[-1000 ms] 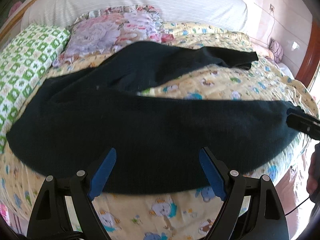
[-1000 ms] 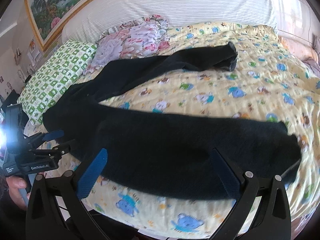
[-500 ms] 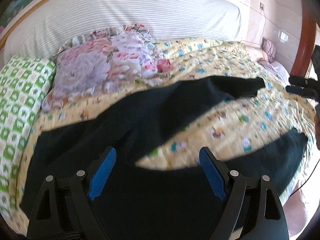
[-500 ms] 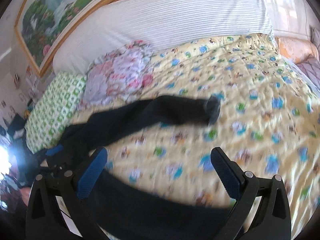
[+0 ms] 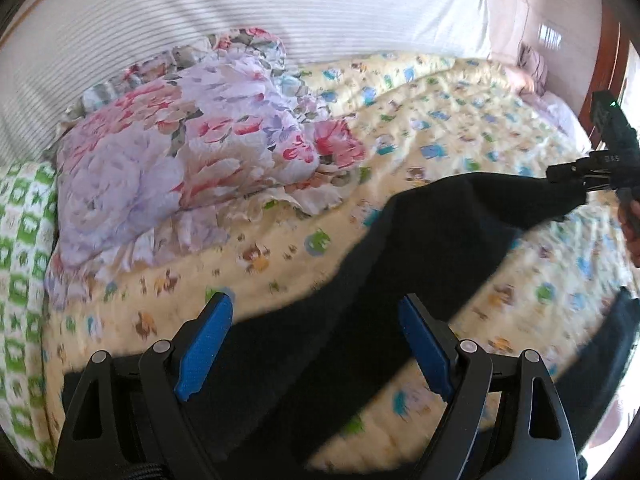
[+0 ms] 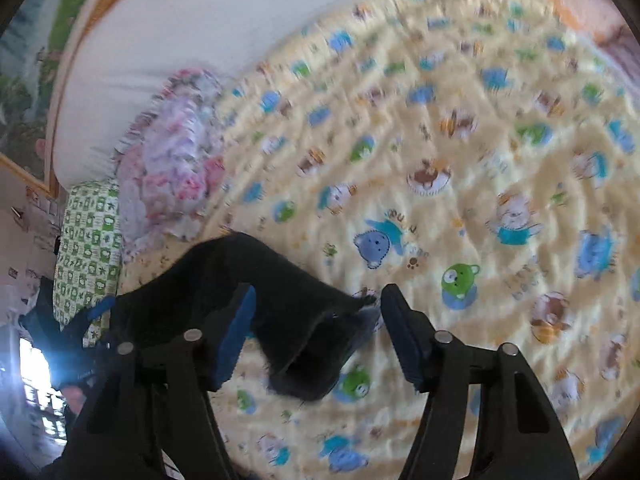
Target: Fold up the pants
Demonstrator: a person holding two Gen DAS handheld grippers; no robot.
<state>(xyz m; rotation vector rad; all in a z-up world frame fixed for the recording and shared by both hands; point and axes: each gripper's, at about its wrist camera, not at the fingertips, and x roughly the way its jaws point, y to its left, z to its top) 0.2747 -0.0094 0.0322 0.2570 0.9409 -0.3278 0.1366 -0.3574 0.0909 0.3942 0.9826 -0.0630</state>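
The black pants [image 5: 384,280] lie spread on the yellow cartoon bedspread [image 5: 440,120], legs apart. My left gripper [image 5: 316,340] is open above the pants near the crotch, with blue pads [image 5: 204,340]. My right gripper [image 6: 316,332] is open with the cuff of the far leg [image 6: 296,320] lying between its fingers. The right gripper also shows in the left wrist view [image 5: 592,176] at the tip of that leg. The near leg [image 5: 616,344] shows at the right edge.
A floral pillow [image 5: 192,152] and a green checked pillow [image 5: 20,240] lie at the left. A striped white headboard cushion [image 5: 280,8] runs along the back. The left gripper shows dimly at the left of the right wrist view [image 6: 84,320].
Both grippers have moved forward over the bed. The right gripper has gone from the near leg's end to the far leg's cuff, and its fingers have narrowed around it.
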